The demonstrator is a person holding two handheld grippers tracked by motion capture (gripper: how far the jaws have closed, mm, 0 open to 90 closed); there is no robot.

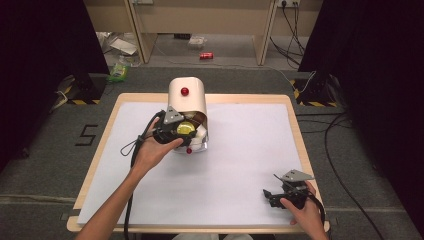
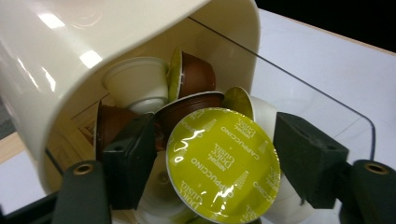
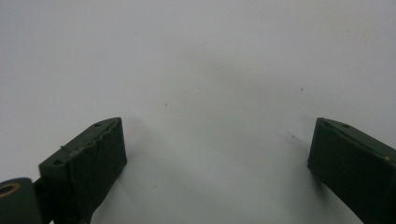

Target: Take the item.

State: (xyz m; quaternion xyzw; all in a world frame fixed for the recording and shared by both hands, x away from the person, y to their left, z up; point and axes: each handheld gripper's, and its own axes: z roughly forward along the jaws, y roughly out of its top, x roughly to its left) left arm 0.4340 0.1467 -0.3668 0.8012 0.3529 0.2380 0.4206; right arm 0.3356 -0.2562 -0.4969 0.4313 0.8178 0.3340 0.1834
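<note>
The round coffee capsule with a yellow-green foil lid printed "Cappuccino" (image 2: 223,164) sits at the mouth of a cream-coloured rounded plastic capsule dispenser (image 1: 187,96), which stands at the far middle of the white sheet covering the wooden-edged table (image 1: 240,165). In the left gripper view the capsule lies between the two black jaws of the left gripper (image 2: 219,161), its lid facing the camera; the jaws stand apart on either side of it, and whether they press its rim cannot be told. Behind it, inside the dispenser, lie several more capsules, brown (image 2: 196,74) and white (image 2: 135,81), and a clear plastic front panel (image 2: 322,107) juts out at the right. In the high view the person's left forearm reaches diagonally forward from the bottom edge, the left hand (image 1: 152,150) wrapped around the gripper with the jaws pointing into the dispenser's opening. A small red knob (image 1: 184,91) shows on the dispenser's top.

The right gripper (image 1: 270,195) rests low near the table's near right corner, held by the right hand (image 1: 302,210), well apart from the dispenser. Its jaws are spread wide with nothing between them, over bare white sheet.
</note>
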